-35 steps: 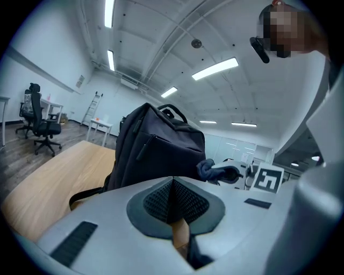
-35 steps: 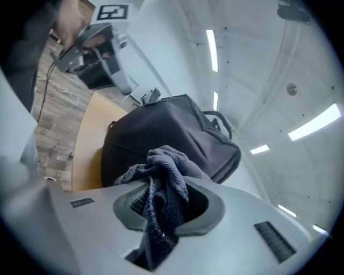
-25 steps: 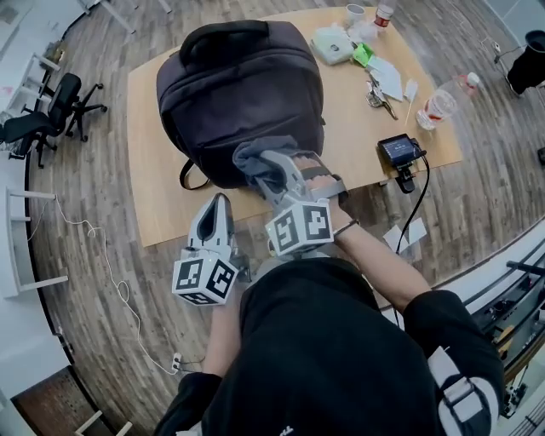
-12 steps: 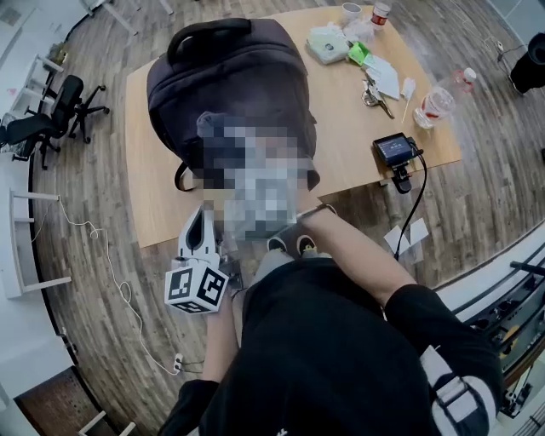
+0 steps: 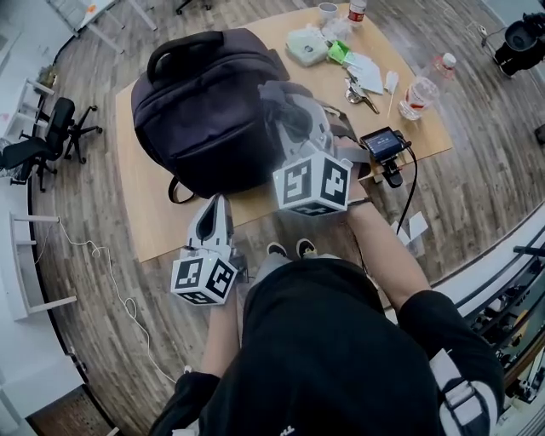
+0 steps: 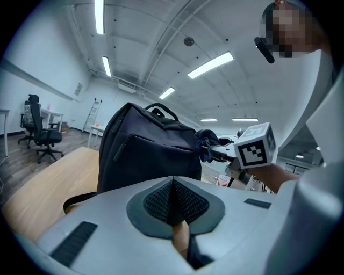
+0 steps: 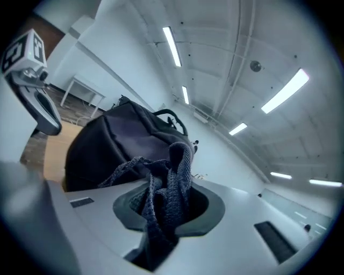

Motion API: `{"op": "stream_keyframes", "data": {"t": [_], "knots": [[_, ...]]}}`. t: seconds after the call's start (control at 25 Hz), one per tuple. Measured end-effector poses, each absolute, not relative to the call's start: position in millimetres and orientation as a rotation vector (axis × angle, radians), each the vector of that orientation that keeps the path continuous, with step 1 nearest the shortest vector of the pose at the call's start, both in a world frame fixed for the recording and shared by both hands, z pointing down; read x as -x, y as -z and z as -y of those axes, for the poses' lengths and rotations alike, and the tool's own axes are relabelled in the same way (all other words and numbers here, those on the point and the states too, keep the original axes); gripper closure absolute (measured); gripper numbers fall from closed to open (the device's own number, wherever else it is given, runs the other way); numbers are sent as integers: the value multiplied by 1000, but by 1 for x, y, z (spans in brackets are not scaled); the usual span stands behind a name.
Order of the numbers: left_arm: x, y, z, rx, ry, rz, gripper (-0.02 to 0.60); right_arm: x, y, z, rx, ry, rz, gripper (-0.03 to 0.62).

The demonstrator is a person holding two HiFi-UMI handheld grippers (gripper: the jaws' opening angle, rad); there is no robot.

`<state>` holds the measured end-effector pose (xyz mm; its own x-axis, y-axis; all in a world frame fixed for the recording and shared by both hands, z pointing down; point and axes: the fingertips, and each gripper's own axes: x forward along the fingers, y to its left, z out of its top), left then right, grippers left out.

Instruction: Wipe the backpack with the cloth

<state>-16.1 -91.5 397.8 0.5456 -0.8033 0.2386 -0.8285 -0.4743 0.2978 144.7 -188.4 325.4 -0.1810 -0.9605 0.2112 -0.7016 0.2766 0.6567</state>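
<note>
Backpack (image 5: 204, 119) stands mid-table (image 5: 145, 226). Your right gripper (image 7: 166, 209) is clamped on the cloth (image 7: 167, 180), beside the bag's 3 o'clock flank. Left gripper (image 6: 173, 207) is at 6 o'clock, jaws together, empty. Judged step: wiping. Next, press the cloth flat and drag it across the fabric.

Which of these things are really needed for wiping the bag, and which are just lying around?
For the job:
- backpack
- cloth, pinched in the right gripper

Just lying about:
- keys
- water bottle
- cup
- small screen gadget on a cable
- office chair on the floor
</note>
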Motion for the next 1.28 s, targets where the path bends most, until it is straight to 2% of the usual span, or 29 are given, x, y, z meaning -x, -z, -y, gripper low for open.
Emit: {"op": "stream_keyframes", "data": {"t": [0.16, 0.44, 0.56, 0.76, 0.96, 1.28], "knots": [[18, -395, 89, -2408, -81, 1355, 568, -166, -300, 221, -1505, 592, 1934, 505], [45, -399, 81, -2345, -56, 1443, 568, -144, -276, 258, -1438, 552, 2004, 505], [58, -398, 81, -2314, -38, 1496, 568, -98, -273, 270, -1313, 535, 2077, 505], [82, -388, 75, -2265, 1, 1596, 568, 18, -308, 272, -973, 418, 2245, 505], [110, -387, 66, -2198, 11, 1688, 568, 94, -279, 235, -799, 457, 2438, 505], [131, -398, 50, -2129, -19, 1748, 568, 118, -308, 215, -722, 439, 2383, 507]]}}
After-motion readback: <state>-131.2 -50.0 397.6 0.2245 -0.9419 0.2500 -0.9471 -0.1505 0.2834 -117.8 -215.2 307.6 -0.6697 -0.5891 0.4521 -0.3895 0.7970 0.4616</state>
